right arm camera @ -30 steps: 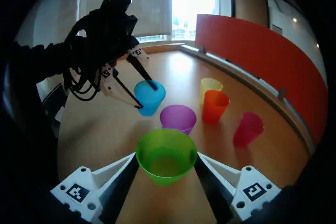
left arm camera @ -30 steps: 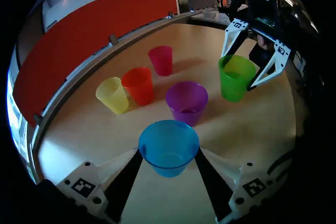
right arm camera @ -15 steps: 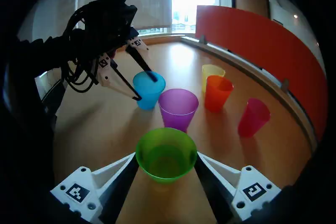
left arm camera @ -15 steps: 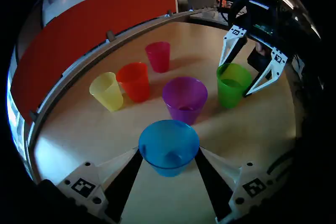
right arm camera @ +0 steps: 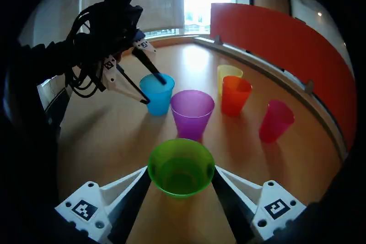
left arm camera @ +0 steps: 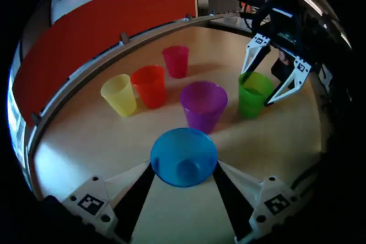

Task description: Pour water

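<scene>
So, you're pre-pour: left gripper (left arm camera: 183, 165) jaws clamped on blue cup (left arm camera: 184, 152), right gripper (right arm camera: 181, 170) jaws clamped on green cup (right arm camera: 181, 164). Both upright beside purple cup (left arm camera: 204, 104) on table (left arm camera: 279, 148). Next, probably: lift one, tip slowly over receiving rim.

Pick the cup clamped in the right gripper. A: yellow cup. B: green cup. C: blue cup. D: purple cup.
B: in the right gripper view the green cup sits between the two fingers of the right gripper, both pressing its sides; the blue cup is in the left gripper.
</scene>
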